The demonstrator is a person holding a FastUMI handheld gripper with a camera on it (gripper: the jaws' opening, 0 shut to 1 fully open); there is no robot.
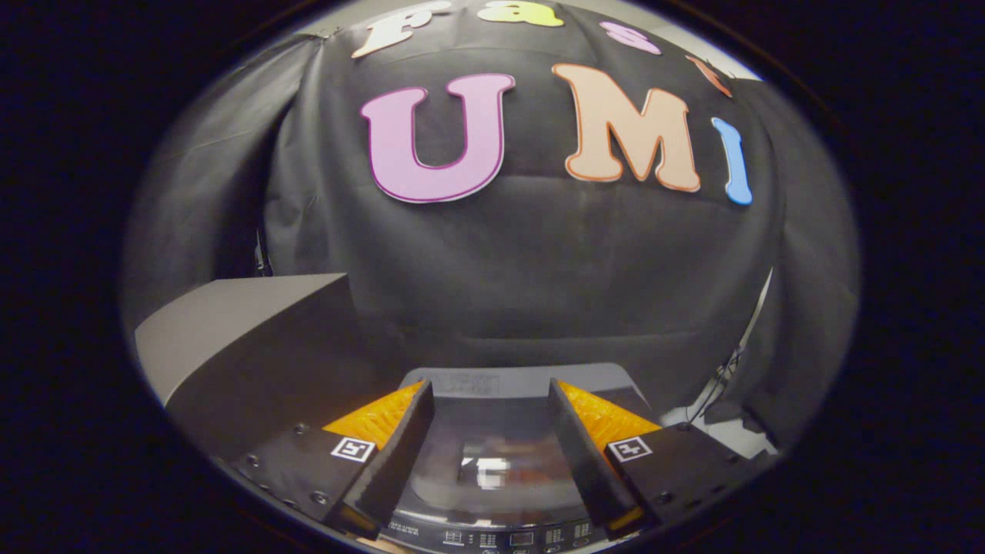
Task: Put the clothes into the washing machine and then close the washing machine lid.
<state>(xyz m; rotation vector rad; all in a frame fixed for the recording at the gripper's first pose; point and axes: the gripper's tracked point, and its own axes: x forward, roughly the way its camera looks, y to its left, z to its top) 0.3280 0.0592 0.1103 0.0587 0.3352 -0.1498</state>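
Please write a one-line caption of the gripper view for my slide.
The open gripper, holding nothing, hovers above the washing machine, whose glossy lid lies shut between the fingers.

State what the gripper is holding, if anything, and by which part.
Nothing: the gripper is open, its fingers spread empty above the washing machine's closed lid.

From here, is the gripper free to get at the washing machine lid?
Probably yes. The gripper hangs open and empty above the washing machine lid, which lies flat and shut between the fingers. Nothing sits between them and the glass. The grey box stands off to one side.
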